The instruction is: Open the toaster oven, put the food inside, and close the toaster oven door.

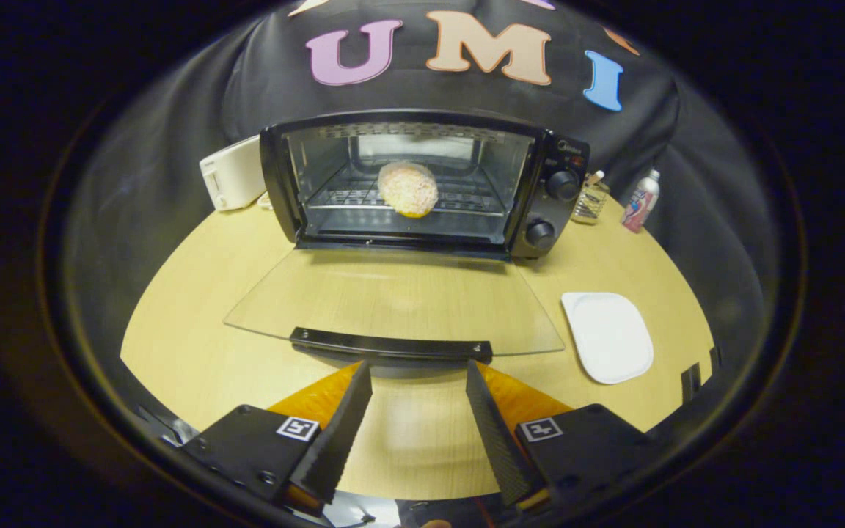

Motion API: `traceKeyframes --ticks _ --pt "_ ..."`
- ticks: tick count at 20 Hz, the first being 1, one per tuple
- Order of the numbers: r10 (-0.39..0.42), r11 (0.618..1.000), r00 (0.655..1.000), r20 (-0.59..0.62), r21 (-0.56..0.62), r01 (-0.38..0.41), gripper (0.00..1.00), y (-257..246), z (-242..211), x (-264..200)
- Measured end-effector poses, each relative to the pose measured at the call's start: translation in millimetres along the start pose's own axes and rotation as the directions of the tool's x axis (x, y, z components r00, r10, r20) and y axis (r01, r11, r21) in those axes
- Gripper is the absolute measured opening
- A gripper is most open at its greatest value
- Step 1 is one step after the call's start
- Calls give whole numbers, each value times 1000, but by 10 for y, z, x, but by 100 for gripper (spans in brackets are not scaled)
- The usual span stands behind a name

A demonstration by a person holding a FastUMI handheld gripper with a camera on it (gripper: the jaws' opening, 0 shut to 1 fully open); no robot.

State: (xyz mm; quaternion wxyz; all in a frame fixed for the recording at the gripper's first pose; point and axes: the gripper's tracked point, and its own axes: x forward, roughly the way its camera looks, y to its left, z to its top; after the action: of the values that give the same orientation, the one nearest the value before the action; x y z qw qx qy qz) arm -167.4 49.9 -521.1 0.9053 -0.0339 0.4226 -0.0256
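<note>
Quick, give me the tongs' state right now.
Tongs: open, holding nothing, tips just short of the handle of the toaster oven's dropped door.

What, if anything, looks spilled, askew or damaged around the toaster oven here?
Nothing stands out. The toaster oven sits upright, its glass door folded flat, the food on the rack. The white plate is bare. The gripper is open just short of the door handle.

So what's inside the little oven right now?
A round bun sits on the wire rack inside the toaster oven, whose door hangs open. The bun hides the rack behind it. The gripper is open, holding nothing.
</note>
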Motion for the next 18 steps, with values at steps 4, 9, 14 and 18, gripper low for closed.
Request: traceKeyframes --ticks 4,9,14,18 --pt "12 1000 1000 -11 29 -12 82 30 -13 17" --pt "23 997 1000 16 68 -25 82 36 93 -52" --pt "27 997 997 77 64 -32 82 19 329 -179" --pt "24 1000 991 134 10 -26 83 26 597 -277"
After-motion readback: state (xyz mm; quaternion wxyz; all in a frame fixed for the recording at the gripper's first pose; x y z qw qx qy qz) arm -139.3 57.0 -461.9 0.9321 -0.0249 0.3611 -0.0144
